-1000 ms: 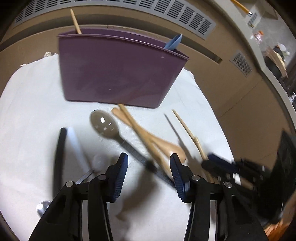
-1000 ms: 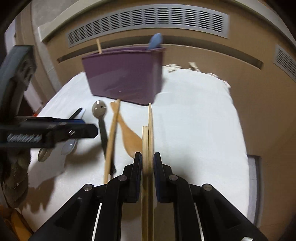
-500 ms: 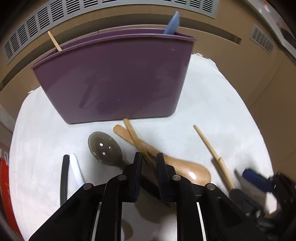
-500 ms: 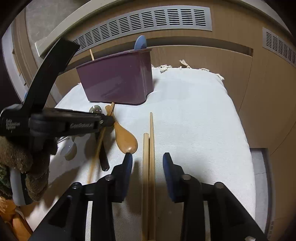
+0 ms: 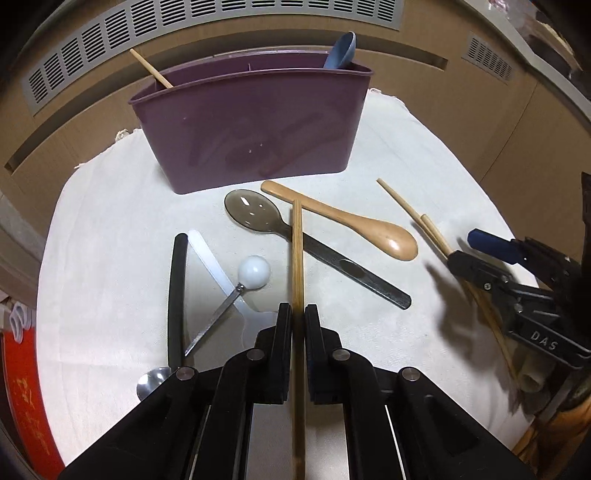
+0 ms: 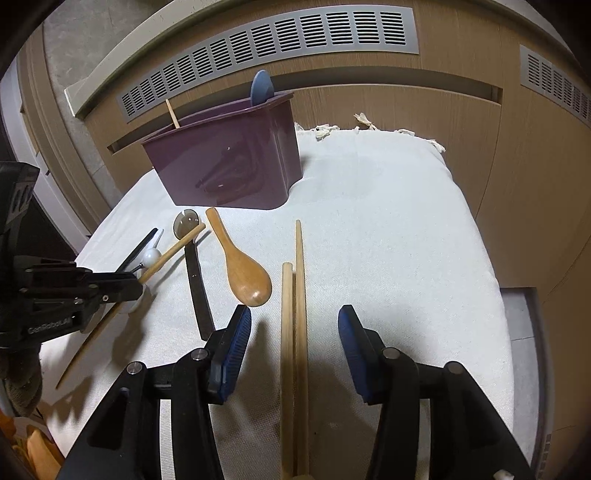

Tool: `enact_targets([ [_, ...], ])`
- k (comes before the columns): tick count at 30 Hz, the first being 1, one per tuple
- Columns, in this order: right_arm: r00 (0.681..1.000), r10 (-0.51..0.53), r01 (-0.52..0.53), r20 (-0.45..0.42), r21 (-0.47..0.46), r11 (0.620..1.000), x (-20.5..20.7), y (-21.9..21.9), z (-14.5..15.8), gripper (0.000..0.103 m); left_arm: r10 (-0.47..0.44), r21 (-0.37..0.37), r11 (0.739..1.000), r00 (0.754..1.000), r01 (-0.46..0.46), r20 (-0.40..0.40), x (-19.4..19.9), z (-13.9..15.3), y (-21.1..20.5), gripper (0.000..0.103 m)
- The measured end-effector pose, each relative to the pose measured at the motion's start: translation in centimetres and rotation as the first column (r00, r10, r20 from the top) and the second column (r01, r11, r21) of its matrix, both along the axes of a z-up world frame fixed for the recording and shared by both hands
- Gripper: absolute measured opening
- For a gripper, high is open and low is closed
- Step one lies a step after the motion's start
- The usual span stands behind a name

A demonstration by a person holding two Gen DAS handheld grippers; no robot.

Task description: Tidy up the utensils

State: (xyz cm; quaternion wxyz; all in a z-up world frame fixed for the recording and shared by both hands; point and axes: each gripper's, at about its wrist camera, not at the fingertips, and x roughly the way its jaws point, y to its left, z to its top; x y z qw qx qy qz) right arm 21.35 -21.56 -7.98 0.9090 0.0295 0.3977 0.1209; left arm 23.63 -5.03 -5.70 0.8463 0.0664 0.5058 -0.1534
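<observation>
A purple utensil holder [image 5: 251, 122] stands at the back of the white cloth, with a blue spoon [image 5: 341, 48] and a wooden stick [image 5: 149, 68] in it. My left gripper [image 5: 297, 314] is shut on a wooden chopstick [image 5: 296, 251] and holds it above the cloth. My right gripper [image 6: 293, 325] is open, with two wooden chopsticks [image 6: 295, 314] lying between its fingers on the cloth. A wooden spoon [image 5: 354, 225] and a dark translucent spoon [image 5: 295, 240] lie in front of the holder [image 6: 229, 166].
A black stick [image 5: 176, 295], a clear white utensil [image 5: 214, 262] and a metal spoon with a white ball end [image 5: 221, 306] lie at the left. A wooden wall with vents [image 5: 221, 22] rises behind. The cloth [image 6: 388, 221] drops off at the right.
My left gripper shut on one wooden chopstick and lifted it off the cloth. My right gripper opened and let go of the two chopsticks, which now lie on the cloth.
</observation>
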Motion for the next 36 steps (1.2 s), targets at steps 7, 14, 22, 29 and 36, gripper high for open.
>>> enact_targets([
  [7, 1.000, -0.001, 0.001, -0.007, 0.001, 1.000, 0.0, 0.0, -0.1, 0.047, -0.004, 0.031, 1.000, 1.000, 0.005, -0.020, 2.6, -0.9, -1.7, 0.009],
  [14, 1.000, 0.001, 0.000, -0.013, 0.015, 1.000, 0.1, -0.1, -0.2, 0.047, -0.005, 0.019, 1.000, 0.997, 0.007, -0.082, 3.8, -1.8, -2.0, 0.009],
  [22, 0.998, 0.054, -0.053, -0.029, 0.024, 0.998, 1.5, -0.3, 1.4, 0.027, -0.023, -0.031, 0.999, 0.999, 0.022, -0.023, 2.4, 0.3, -1.7, 0.011],
  [29, 0.992, 0.079, -0.086, -0.094, -0.076, 0.993, 5.5, 1.2, 1.0, 0.017, -0.061, -0.076, 0.995, 0.996, 0.065, 0.058, -0.2, 1.2, -0.5, 0.045],
  [36, 0.988, 0.034, -0.056, -0.151, -0.143, 0.988, 7.6, 2.1, -1.1, 0.016, -0.063, -0.081, 0.995, 0.997, 0.067, 0.052, -0.3, 0.0, 0.3, 0.047],
])
